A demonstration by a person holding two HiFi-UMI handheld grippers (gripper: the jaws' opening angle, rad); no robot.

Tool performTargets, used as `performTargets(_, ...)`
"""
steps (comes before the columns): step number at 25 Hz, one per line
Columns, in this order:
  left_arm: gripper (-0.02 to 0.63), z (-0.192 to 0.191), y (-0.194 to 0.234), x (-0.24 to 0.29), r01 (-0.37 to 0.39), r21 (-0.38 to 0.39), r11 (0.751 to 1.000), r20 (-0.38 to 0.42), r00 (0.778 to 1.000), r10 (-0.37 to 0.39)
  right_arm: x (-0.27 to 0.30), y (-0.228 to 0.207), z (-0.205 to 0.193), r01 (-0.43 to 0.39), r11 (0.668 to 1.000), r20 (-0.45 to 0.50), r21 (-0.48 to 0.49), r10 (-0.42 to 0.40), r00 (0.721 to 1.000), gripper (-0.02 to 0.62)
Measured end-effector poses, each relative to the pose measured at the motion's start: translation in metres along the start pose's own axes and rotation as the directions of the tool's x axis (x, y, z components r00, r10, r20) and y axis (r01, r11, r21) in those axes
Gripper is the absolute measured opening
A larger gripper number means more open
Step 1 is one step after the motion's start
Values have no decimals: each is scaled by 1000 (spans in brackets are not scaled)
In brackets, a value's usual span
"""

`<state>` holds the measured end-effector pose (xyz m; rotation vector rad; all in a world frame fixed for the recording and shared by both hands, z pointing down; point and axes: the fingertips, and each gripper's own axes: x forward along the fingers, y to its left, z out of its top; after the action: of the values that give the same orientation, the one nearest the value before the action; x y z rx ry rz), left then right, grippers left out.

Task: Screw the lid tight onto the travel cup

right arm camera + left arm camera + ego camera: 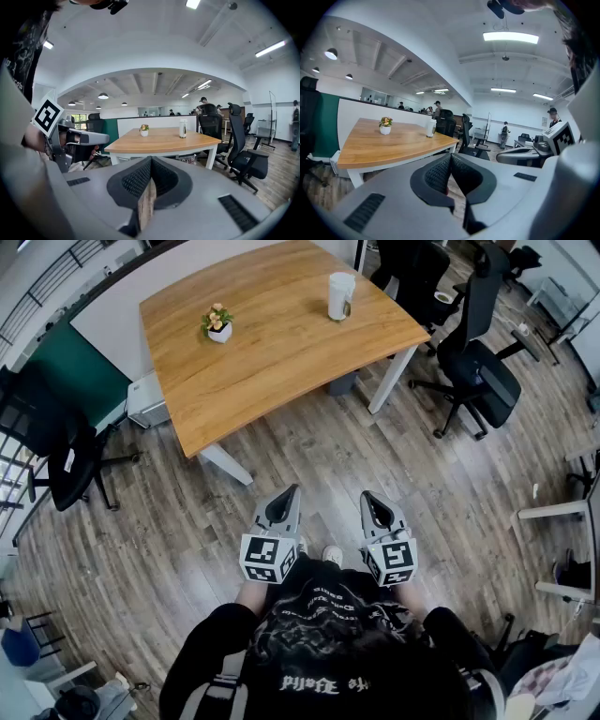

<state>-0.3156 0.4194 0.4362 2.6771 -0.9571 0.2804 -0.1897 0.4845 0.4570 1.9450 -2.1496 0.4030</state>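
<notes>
Two handheld grippers are held level with each other just in front of a person in a dark printed top, above a wood-plank floor [169, 521]. The left gripper [293, 489] has its jaws pressed together with nothing between them, and the right gripper [365, 495] is closed and empty in the same way; each gripper's own view shows the ribbed pads meeting.

Well ahead of both stands one light wooden table [272, 362] on white legs. It carries two things: one small potted plant [218, 324] towards its left side, and one white travel cup [340, 296], upright near the far right edge and well apart from the plant. Whether the cup's lid is screwed down cannot be told from this distance.

The head view shows at least three black office chairs, one [56, 446] left of the table and the others [478, 362] to its right.

The left gripper view takes in the right gripper [534, 152] at its right edge and several people [505, 133] standing far back in the office, whom the head view does not show. The right gripper view catches the left gripper [75, 138] at its left edge, and beyond the table, ceiling lamps and a green partition [110, 126].
</notes>
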Motion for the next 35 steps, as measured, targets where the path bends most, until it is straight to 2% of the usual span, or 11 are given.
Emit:
performTargets(11, 21, -6, -1, 7, 34, 1, 999, -15, 999, -34, 3, 2, 0, 12, 1000, 1, 2, -12, 1000, 6)
performTargets(16, 28, -5, -5, 11, 82, -19, 996, -15, 997, -82, 6, -2, 0, 19, 998, 20, 63, -20, 1000, 11)
performTargets(17, 54, -5, -6, 11, 100, -23, 995, -14, 995, -101, 7, -1, 0, 8, 997, 21, 72, -9, 1000, 32)
performTargets(20, 254, -4, -12, 12, 169, -20, 985, -10, 986, -169, 12, 7, 2, -58, 994, 27, 91, 56, 998, 249)
performTargets(22, 328, -5, -10, 13, 195, -4, 981, -21, 981, -195, 16, 11, 6, -72, 993, 38, 90, 68, 997, 332)
performTargets(23, 345, -6, -8, 14, 205, 2, 979, -27, 978, -205, 18, 12, 8, -68, 994, 42, 87, 65, 997, 361)
performTargets(28, 357, -7, 7, 19, 262, 33, 965, -42, 965, -260, 33, 12, 12, -5, 997, 52, 74, 2, 999, 394)
performTargets(31, 356, -6, 15, 22, 298, 23, 954, -52, 954, -296, 38, 14, 11, 23, 995, 60, 96, -29, 998, 393)
performTargets(35, 356, -5, 21, 26, 319, 2, 948, -66, 946, -318, 46, 19, 7, 26, 996, 45, 91, -30, 999, 393)
